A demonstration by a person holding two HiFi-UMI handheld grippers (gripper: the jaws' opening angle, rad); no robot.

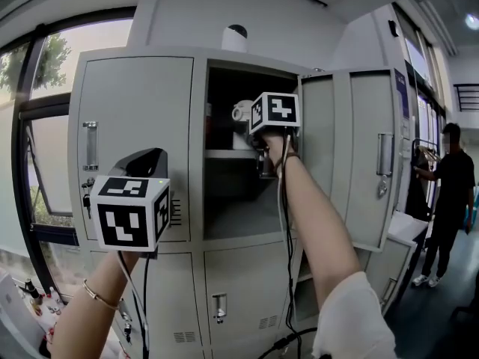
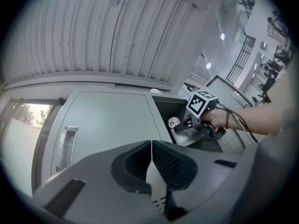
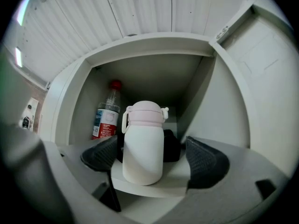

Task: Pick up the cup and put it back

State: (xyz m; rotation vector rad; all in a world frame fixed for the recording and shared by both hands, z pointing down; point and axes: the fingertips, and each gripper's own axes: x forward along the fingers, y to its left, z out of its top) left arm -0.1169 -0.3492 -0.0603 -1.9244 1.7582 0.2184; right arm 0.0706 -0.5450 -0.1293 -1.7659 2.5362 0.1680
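At the far left a tall window with a dark frame (image 1: 34, 148) borders a bank of pale grey metal lockers (image 1: 138, 111). In front of the closed locker door with a chrome handle (image 1: 90, 146), the left tool (image 2: 151, 149) is raised on a bare forearm that wears a thin bracelet (image 1: 97, 296). In the left gripper view its two black padded jaws meet edge to edge, closed with nothing between them. A white domed object (image 1: 235, 37) sits on top of the lockers, above the open upper compartment. Inside the compartment, at the back left in the right gripper view, stands a clear plastic bottle with a red cap and a red and blue label (image 3: 106, 118). In front of it the white rounded cup with a pale pink lid and side handle (image 3: 142, 139) stands upright on the light grey shelf (image 3: 175, 177), near the shelf's front edge. A dark object (image 3: 171, 146) lies just behind the cup, too hidden to identify. The right tool (image 3: 152, 158) is held level at the shelf with its jaws spread wide on either side of the cup. A clear gap shows on the right side and the left pad sits close to the cup without pressing it, so the tool is open and the cup is not gripped. Further right the compartment's grey door (image 1: 352, 148) is swung open, and beyond it a person in dark clothes (image 1: 449, 193) stands at another locker.
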